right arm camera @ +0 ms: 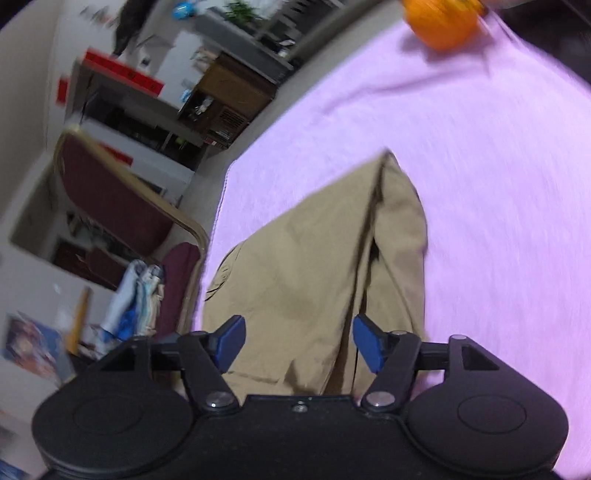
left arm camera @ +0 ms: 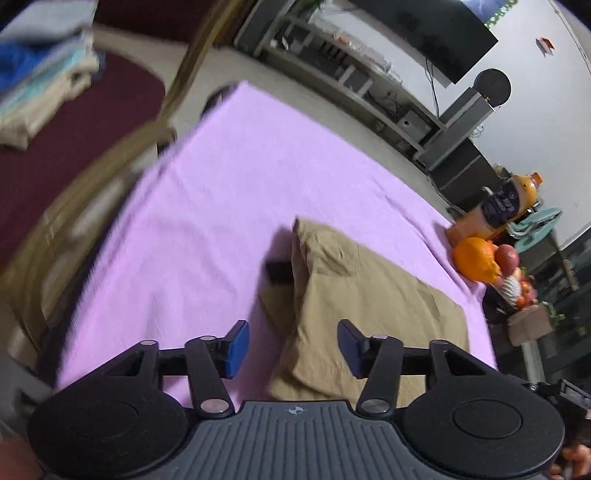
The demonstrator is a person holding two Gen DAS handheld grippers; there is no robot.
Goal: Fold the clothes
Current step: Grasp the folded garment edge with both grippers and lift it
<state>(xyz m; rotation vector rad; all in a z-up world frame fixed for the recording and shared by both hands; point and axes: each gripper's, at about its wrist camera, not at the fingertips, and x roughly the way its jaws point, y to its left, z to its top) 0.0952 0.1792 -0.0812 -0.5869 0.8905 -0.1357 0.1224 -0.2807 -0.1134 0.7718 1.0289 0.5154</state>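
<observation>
Left wrist: orange (left arm camera: 474, 263) beside tan garment (left arm camera: 369, 314); right blurred.

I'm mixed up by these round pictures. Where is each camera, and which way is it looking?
Left wrist: sits behind the left claw, open, looking over the tan garment on the purple cloth toward the shelves; fingertips show bottom right.
Right wrist: sits behind the right claw, open, looking along the garment toward a chair.
Both share the garment, cloth and orange.

A home living room: television (left arm camera: 436, 33), maroon chair (right arm camera: 110, 199), shelves (left arm camera: 354, 74), fruit (left arm camera: 476, 258).
</observation>
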